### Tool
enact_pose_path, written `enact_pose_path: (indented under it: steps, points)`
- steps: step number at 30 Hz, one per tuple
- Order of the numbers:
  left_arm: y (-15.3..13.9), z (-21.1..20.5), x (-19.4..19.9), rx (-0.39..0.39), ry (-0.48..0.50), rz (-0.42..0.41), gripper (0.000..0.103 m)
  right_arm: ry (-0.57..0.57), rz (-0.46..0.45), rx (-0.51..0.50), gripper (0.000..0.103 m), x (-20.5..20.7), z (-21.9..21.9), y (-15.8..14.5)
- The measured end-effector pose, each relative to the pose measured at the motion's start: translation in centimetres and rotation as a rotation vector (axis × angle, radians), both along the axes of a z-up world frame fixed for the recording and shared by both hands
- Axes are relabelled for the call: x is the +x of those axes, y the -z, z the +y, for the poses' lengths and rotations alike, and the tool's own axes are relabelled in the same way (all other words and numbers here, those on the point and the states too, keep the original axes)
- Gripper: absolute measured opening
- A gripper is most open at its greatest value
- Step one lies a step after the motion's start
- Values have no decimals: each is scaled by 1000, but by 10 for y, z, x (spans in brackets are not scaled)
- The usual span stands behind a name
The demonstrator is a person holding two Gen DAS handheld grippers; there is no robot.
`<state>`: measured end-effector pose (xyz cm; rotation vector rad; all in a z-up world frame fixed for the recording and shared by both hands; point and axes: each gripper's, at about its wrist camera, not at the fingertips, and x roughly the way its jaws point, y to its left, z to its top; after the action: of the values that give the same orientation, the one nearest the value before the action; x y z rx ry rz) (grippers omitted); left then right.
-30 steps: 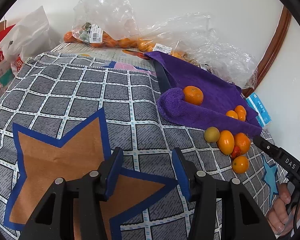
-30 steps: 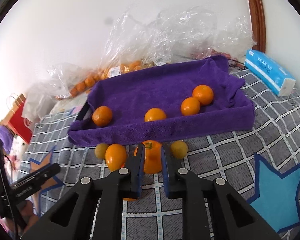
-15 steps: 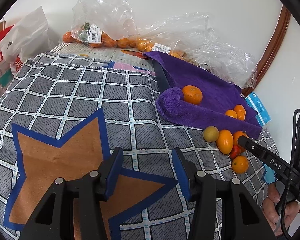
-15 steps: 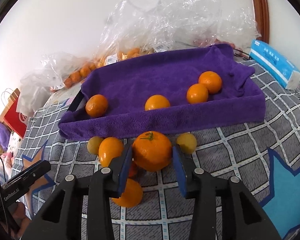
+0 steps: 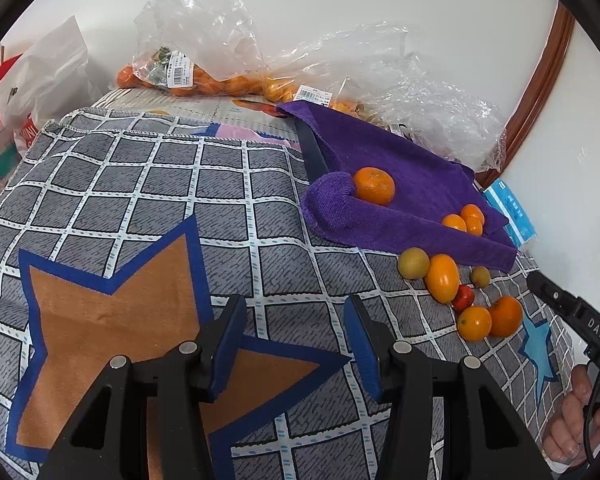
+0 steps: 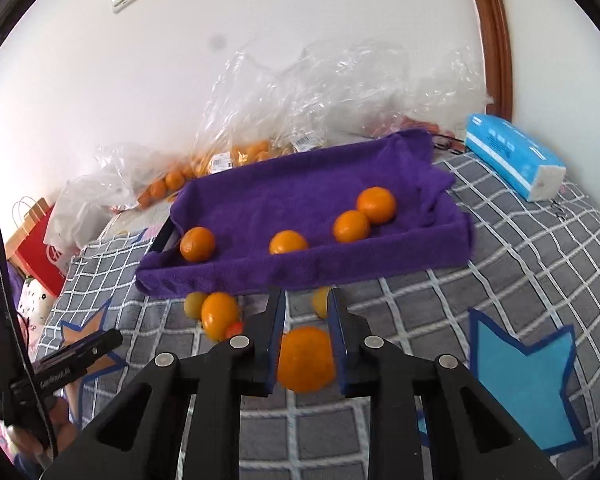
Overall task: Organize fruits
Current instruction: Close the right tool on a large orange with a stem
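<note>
A purple towel-lined tray [image 6: 308, 268] [image 5: 404, 236] holds several oranges [image 6: 376, 205]. Loose fruit lies in front of it on the checked cloth: an oval orange fruit [image 6: 219, 314] [image 5: 442, 283], yellow-green fruits [image 5: 413, 263], a small red one [image 5: 463, 297] and more oranges [image 5: 475, 323]. My right gripper [image 6: 306, 300] hovers over a large orange [image 6: 306, 360] [image 5: 506, 316] that lies between and below its fingers; the jaws stand narrowly apart, and I cannot tell whether they touch it. My left gripper [image 5: 296, 320] is open and empty over the brown star on the cloth.
Clear plastic bags of oranges [image 5: 196, 76] [image 6: 252, 148] lie along the wall behind the tray. A blue tissue pack [image 6: 514, 158] lies right of the tray. A red and a white bag [image 5: 4, 120] stand at the far left.
My right gripper opened around the large orange, then pulled back and up; the orange now sits lower between the fingers, and the jaws have narrowed. The left gripper has not moved.
</note>
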<state>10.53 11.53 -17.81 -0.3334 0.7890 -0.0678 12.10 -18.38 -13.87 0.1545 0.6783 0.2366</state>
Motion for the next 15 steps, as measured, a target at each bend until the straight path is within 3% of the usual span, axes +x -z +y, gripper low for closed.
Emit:
enact_pose_path:
  steps: [6,15]
  points:
    - [1,1,0,-9,-3,0,47,-2,61,6,24,1,-6,27]
    - [1,2,0,-16,-3,-1,48,6,90,-57,48,1,-6,40]
